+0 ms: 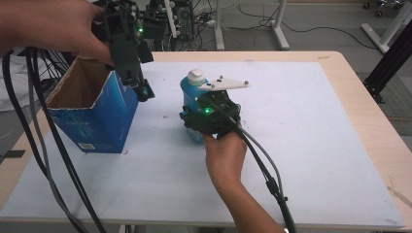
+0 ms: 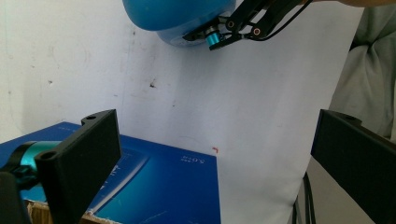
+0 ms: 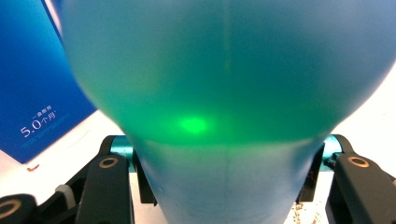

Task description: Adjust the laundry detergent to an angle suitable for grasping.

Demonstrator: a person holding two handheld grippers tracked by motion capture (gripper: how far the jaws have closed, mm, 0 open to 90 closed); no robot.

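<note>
Left gripper (image 1: 141, 87) hangs over the right rim of the open box (image 1: 104, 114), jaws wide apart and holding nothing. Bottle (image 1: 194, 94) stands upright on the mat (image 1: 316, 145), just right of the box. Right gripper (image 1: 197, 121) has its jaws pressed on the bottle's lower body. Step judged: grasp made. Next move calls for lifting the bottle and carrying it left, over the box.
</note>
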